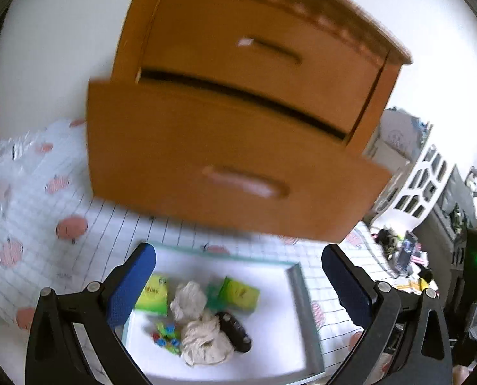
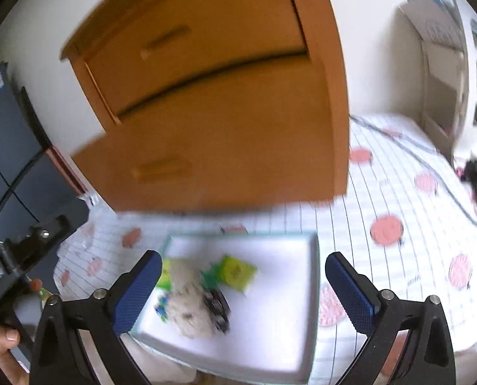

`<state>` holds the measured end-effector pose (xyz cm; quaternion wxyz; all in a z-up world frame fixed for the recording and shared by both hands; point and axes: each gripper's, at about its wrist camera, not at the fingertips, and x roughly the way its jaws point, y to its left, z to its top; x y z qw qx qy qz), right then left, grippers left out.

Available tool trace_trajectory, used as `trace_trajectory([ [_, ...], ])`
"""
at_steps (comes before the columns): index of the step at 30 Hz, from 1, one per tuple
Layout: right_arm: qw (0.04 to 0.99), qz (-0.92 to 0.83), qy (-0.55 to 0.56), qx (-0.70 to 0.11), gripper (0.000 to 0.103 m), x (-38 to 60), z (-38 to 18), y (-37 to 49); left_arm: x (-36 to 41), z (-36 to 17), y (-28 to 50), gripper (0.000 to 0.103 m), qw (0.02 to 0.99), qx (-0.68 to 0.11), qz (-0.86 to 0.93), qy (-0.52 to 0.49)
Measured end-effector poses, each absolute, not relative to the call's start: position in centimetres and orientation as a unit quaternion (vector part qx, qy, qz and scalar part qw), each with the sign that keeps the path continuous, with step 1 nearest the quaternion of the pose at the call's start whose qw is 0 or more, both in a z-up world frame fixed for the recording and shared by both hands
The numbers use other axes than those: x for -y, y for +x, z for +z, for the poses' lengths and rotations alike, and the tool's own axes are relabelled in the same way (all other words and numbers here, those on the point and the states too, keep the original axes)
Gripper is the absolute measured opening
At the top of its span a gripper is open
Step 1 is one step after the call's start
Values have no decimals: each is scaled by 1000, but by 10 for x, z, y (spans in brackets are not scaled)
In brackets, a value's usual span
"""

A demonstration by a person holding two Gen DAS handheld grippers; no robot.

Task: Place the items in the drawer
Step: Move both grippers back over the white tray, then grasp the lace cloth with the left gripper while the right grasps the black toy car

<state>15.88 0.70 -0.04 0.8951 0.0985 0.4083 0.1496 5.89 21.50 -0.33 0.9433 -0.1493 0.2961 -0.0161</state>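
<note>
Items are sitting in a white tray [image 1: 299, 292] on the gridded cloth [image 1: 87, 234], in front of a small wooden cabinet [image 1: 254, 73]: two green boxes [image 1: 240, 293], two crumpled paper wads [image 1: 203, 340], a black remote-like thing [image 1: 235, 330], small colourful bits [image 1: 166, 337]. All of them are lying in the tray, touching or just beside each other.

The lower drawer [image 1: 225, 166] is standing pulled out a little, dark gap showing above its front; the upper drawer [image 1: 260, 64] is looking shut. Inside of the lower drawer is hidden in both views.

Progress: looks early. Drawer seems partly opened, nothing visibly moved in, every item left to pick.

Left gripper [image 1: 238, 285] is hanging over the tray, jaws spread wide, gripping nothing. Right gripper [image 2: 243, 288] is doing the same, wide apart, empty, tray [image 2: 312, 288] between its fingers.

Views differing: right wrist view is showing the left gripper's body [image 2: 29, 240] at far left plus a hand [image 2: 4, 353] gripping it, and a dark panel [image 2: 7, 147] beside the cabinet. Left wrist view is showing a cluttered shelf area [image 1: 430, 186] at right, and sharper items. Both frames are motion-blurred.
</note>
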Motion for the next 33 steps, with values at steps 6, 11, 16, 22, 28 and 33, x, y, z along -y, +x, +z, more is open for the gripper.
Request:
trace_trajectory([
  [6, 884, 134, 89, -439, 103, -8, -48, 153, -212, -49, 62, 103, 934, -331, 6, -132],
  [11, 873, 127, 75, -465, 103, -8, -77, 148, -208, -69, 66, 103, 929, -356, 0, -103],
  [16, 865, 135, 73, -477, 103, -12, -96, 145, -205, -78, 76, 103, 917, -383, -12, -106],
  [22, 863, 133, 65, -483, 103, -15, -105, 148, -204, -80, 81, 103, 911, -397, -19, -110],
  [28, 872, 136, 49, -467, 103, -21, -101, 148, -214, -82, 82, 103, 912, -392, 4, -120],
  [33, 878, 139, 44, -455, 103, -23, -98, 148, -218, -77, 80, 103, 920, -374, 18, -113],
])
